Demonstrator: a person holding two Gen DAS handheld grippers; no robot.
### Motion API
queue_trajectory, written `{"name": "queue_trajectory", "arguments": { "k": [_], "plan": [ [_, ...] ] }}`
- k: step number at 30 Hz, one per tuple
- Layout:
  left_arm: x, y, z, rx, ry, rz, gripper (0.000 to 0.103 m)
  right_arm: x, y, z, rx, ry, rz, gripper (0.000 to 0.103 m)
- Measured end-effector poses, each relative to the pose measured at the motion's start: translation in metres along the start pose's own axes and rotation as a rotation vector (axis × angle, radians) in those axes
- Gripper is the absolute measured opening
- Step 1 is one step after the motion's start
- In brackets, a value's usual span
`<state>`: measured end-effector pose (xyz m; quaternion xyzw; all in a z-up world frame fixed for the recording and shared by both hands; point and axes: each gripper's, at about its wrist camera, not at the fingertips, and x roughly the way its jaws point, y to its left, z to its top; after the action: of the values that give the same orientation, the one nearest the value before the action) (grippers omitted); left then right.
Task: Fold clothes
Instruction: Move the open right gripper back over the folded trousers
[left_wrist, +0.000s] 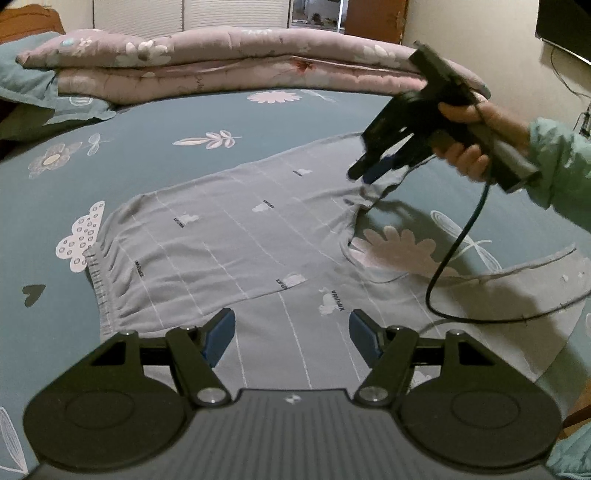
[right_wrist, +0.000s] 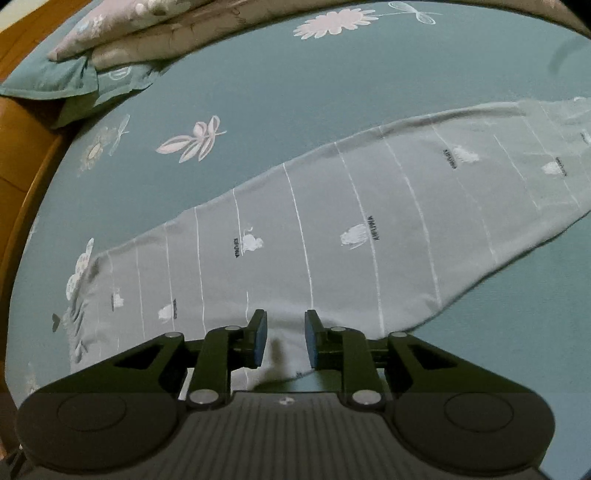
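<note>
Fingers of the right gripper (right_wrist: 282, 343) stand a narrow way apart with nothing pinched between the blue pads (right_wrist: 260, 341); they hover just above the near edge of the grey trousers (right_wrist: 332, 229), whose cloth shows in the gap untouched. From the other side that same gripper (left_wrist: 369, 171) hangs over a puckered bit of the trousers (left_wrist: 229, 236), held in a hand (left_wrist: 476, 136) with a pale green sleeve (left_wrist: 561, 166), a black cable (left_wrist: 447, 258) drooping from it onto the cloth. The left gripper (left_wrist: 291, 336) is spread wide and empty (cloth below it, not between the pads). The trousers lie flat on a teal flowered bedsheet (left_wrist: 155, 122), elastic waistband (left_wrist: 99, 284) towards the left. Behind, a folded pink quilt (left_wrist: 221, 62) lies across the bed.
</note>
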<state>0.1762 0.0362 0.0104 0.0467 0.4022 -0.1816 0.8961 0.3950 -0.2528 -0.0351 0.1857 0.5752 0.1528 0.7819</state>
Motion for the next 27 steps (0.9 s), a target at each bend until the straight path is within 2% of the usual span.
{"name": "queue_trajectory", "arguments": {
  "k": [2, 6, 7, 10, 12, 14, 15, 16, 18, 21, 23, 25, 27],
  "plan": [
    [0.0, -0.004, 0.0, 0.009, 0.005, -0.002, 0.068, 0.018, -0.002, -0.006, 0.035, 0.046, 0.029, 0.026],
    [-0.001, -0.009, -0.001, 0.017, 0.019, -0.013, 0.069, 0.013, 0.0, -0.017, 0.014, 0.049, 0.036, 0.026],
    [-0.001, -0.009, -0.002, 0.017, 0.024, -0.015, 0.069, 0.007, 0.001, -0.017, 0.01, 0.044, 0.037, 0.026],
    [0.001, -0.009, 0.0, 0.022, 0.027, -0.006, 0.069, -0.008, 0.008, -0.01, -0.027, -0.045, 0.033, 0.029],
    [-0.001, -0.01, 0.001, 0.026, 0.015, -0.007, 0.069, 0.001, 0.006, -0.005, -0.006, -0.057, 0.043, 0.031],
    [-0.006, -0.009, 0.001, 0.035, -0.003, -0.013, 0.069, 0.016, 0.001, -0.003, 0.023, -0.033, 0.007, 0.031],
    [-0.009, -0.008, 0.0, 0.04, -0.013, -0.017, 0.07, 0.02, -0.003, -0.006, 0.035, -0.025, -0.013, 0.027],
    [-0.011, -0.005, -0.001, 0.042, -0.016, -0.019, 0.07, 0.019, -0.009, -0.009, 0.052, -0.039, -0.007, 0.023],
    [-0.014, 0.002, -0.004, 0.043, -0.019, -0.02, 0.072, 0.012, -0.02, -0.015, 0.111, -0.048, 0.002, 0.023],
    [-0.013, 0.015, -0.008, 0.041, -0.006, -0.031, 0.072, -0.004, -0.023, -0.02, 0.164, -0.077, -0.019, 0.026],
    [-0.013, 0.024, -0.008, 0.046, -0.006, -0.035, 0.072, -0.012, -0.016, -0.019, 0.164, -0.129, -0.024, 0.03],
    [-0.015, 0.03, -0.006, 0.052, -0.016, -0.044, 0.072, -0.011, -0.012, -0.017, 0.17, -0.164, -0.064, 0.033],
    [-0.019, 0.035, -0.004, 0.051, -0.034, -0.059, 0.072, 0.0, -0.014, -0.017, 0.194, -0.146, -0.122, 0.033]
  ]
}}
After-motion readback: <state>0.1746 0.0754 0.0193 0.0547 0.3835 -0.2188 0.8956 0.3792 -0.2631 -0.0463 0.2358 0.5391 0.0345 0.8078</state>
